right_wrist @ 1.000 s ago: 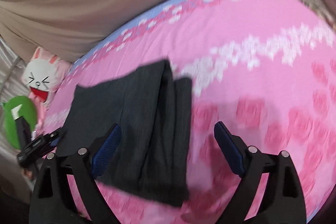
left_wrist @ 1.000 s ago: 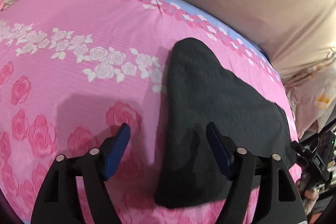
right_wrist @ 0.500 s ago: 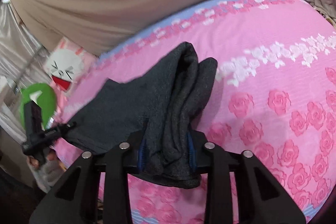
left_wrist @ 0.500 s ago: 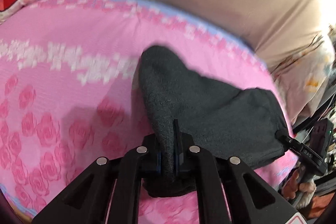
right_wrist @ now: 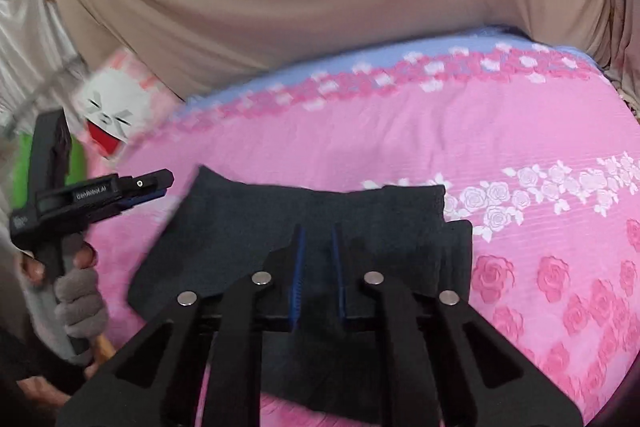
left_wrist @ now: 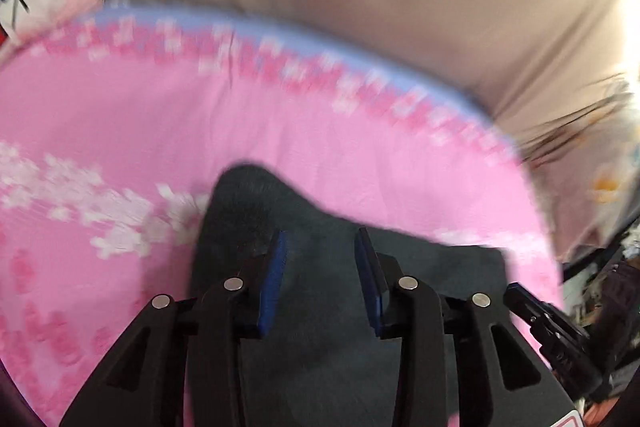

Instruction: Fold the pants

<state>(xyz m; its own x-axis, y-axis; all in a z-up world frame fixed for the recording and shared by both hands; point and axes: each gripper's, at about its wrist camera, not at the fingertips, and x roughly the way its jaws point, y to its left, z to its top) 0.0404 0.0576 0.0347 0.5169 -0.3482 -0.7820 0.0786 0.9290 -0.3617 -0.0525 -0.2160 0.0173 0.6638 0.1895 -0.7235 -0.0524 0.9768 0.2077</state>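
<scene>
So here's what I've got on the feeds. The dark grey pants are lying folded on the pink rose-print bedsheet, lower middle of the right wrist frame, running from centre-left to just right of centre. My right gripper is closing; the blue pads have only a narrow gap with pants fabric showing behind it, and I can't tell if they're actually pinching cloth. In the left wrist view the left gripper has its jaws opening, pads apart, pants showing between them but not squeezed. That frame is blurry. The left gripper also shows at the left edge of the right view, beside a bunny plush. Beige fabric fills the top.
</scene>
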